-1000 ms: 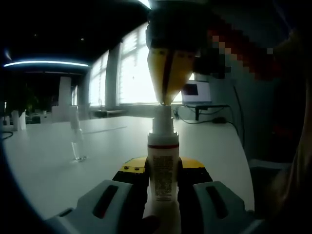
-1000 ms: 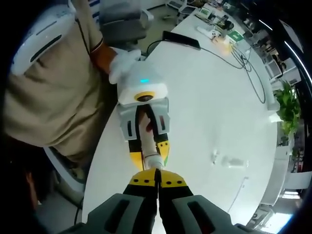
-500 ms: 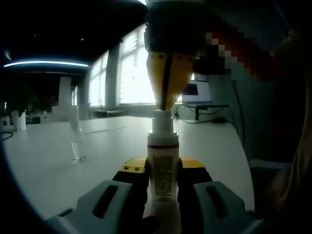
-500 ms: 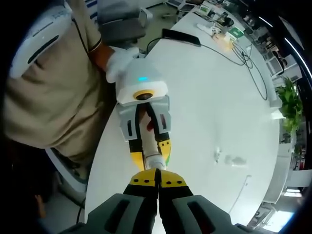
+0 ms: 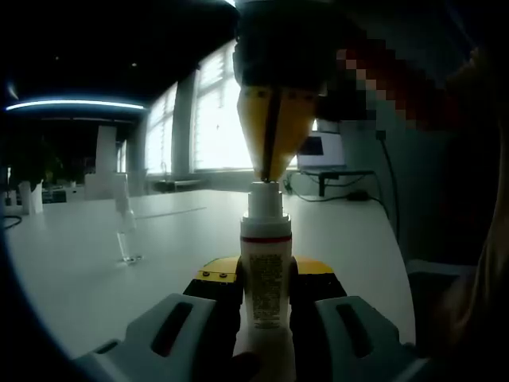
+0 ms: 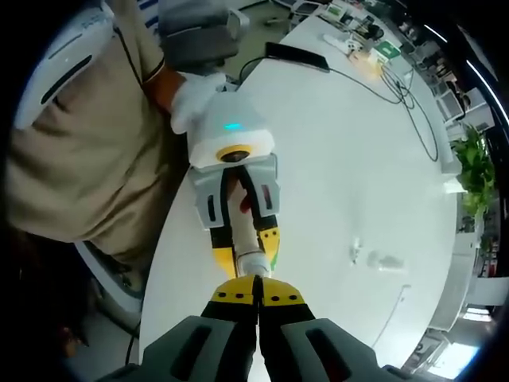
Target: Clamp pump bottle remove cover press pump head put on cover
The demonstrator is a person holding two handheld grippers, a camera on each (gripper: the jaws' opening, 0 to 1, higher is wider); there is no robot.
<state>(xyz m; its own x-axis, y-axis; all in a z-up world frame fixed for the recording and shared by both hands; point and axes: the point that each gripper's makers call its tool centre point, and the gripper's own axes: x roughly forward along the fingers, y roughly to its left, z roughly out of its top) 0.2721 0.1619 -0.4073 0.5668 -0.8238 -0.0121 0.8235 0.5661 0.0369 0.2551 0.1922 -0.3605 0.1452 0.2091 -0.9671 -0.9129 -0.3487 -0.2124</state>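
A white pump bottle (image 5: pixel 265 296) with a red band stands upright, and my left gripper (image 5: pixel 266 269) is shut on its body. From above, my right gripper (image 5: pixel 269 177) comes down with its yellow jaws shut, tips resting on the pump head (image 5: pixel 266 200). In the right gripper view I look down along my right gripper (image 6: pixel 256 280) at the bottle (image 6: pixel 242 235), clamped in the left gripper (image 6: pixel 245 253). The clear cover (image 5: pixel 125 229) stands on the white table to the left, apart from both grippers; in the right gripper view the cover (image 6: pixel 384 262) is off to the right.
The white table (image 6: pixel 342 159) runs wide beyond the bottle. A person in a tan shirt (image 6: pixel 71 159) holds the left gripper with a gloved hand (image 6: pixel 195 103). Cables and small devices (image 6: pixel 350 48) lie at the far end, beside a plant (image 6: pixel 469 167).
My right gripper has come down a little, and the pump head under its tips sits slightly lower. The left gripper and bottle have stayed put.
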